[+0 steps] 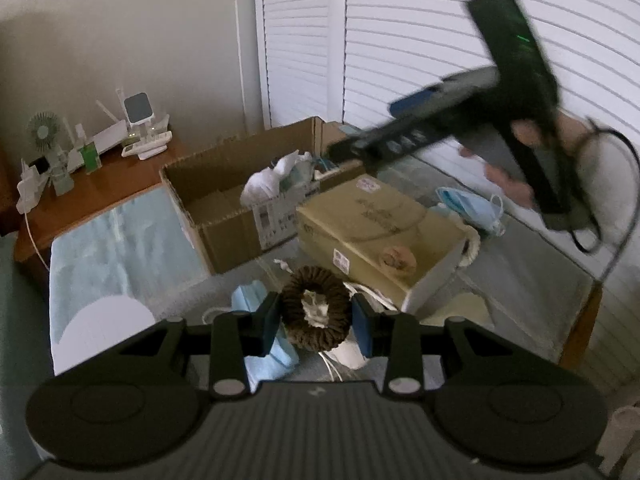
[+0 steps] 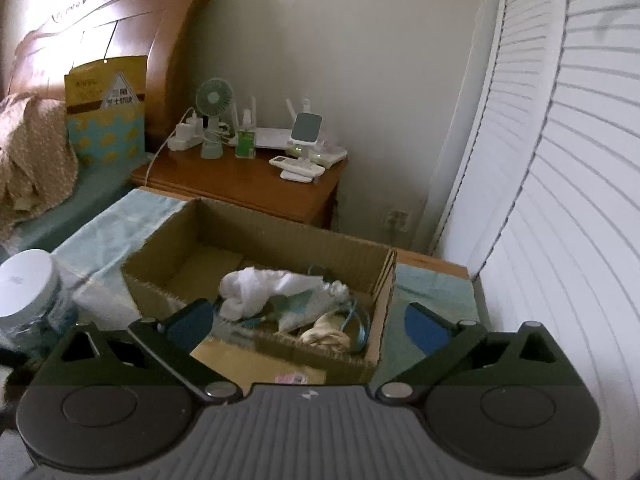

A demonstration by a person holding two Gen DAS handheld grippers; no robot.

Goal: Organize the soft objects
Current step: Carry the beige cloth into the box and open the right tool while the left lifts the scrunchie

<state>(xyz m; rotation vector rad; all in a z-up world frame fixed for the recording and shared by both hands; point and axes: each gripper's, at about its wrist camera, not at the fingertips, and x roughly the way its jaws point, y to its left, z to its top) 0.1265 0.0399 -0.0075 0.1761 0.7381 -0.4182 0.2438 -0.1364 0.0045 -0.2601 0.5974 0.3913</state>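
The brown scrunchie (image 1: pixel 316 312) stands upright between the fingers of the left claw (image 1: pixel 316 322), a ring with no clear long axis, its flat face and centre hole turned back toward the left wrist camera. It is dark brown, ribbed and fuzzy, with something whitish showing through the hole. The left claw is partly closed, its two pads pressing the ring's left and right sides, pinching it. Below and just left of that claw lies a light blue face mask (image 1: pixel 260 332); ahead of it sits a closed tan box (image 1: pixel 380 232), and farther ahead to the left an open cardboard box (image 1: pixel 224 216).

The right claw (image 2: pixel 310 326) is spread wide and holds nothing. Straight ahead of it and slightly below is the open cardboard box (image 2: pixel 256 240), holding a white cloth bundle (image 2: pixel 248 288), pale teal fabric (image 2: pixel 304 300) and a cream piece (image 2: pixel 324 334). In the left wrist view the right claw (image 1: pixel 360 136) appears blurred, up and to the right above the boxes.
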